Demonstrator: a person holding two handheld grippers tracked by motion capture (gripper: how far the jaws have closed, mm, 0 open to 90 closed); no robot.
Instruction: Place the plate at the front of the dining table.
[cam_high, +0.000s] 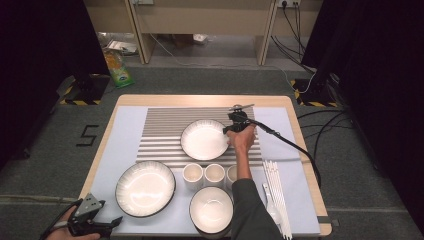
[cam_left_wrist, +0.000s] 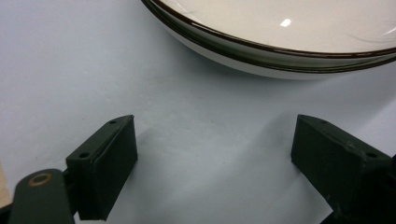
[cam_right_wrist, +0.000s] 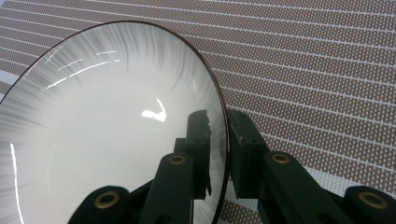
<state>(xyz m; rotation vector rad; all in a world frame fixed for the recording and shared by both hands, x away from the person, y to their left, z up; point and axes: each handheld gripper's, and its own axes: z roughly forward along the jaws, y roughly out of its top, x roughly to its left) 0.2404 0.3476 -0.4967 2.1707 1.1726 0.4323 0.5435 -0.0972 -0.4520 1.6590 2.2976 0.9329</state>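
Note:
A white plate with a dark rim (cam_high: 204, 140) (cam_right_wrist: 107, 116) lies on the striped mat (cam_high: 162, 135) (cam_right_wrist: 317, 60) at the table's middle back. My right gripper (cam_high: 231, 129) (cam_right_wrist: 218, 119) is shut on the plate's right rim, with one jaw inside the plate and the other outside. My left gripper (cam_high: 117, 221) (cam_left_wrist: 215, 135) rests at the front left corner, open, with bare pale blue mat (cam_left_wrist: 93, 70) between its jaws. A larger dark-rimmed plate (cam_high: 145, 188) (cam_left_wrist: 280, 28) sits just beyond it, untouched.
Three white cups (cam_high: 193, 176) stand in a row in front of the striped mat, the right one partly hidden by the forearm. A white bowl (cam_high: 211, 209) sits near the front edge. White sticks (cam_high: 276, 190) and a spoon (cam_high: 270, 205) lie at the right.

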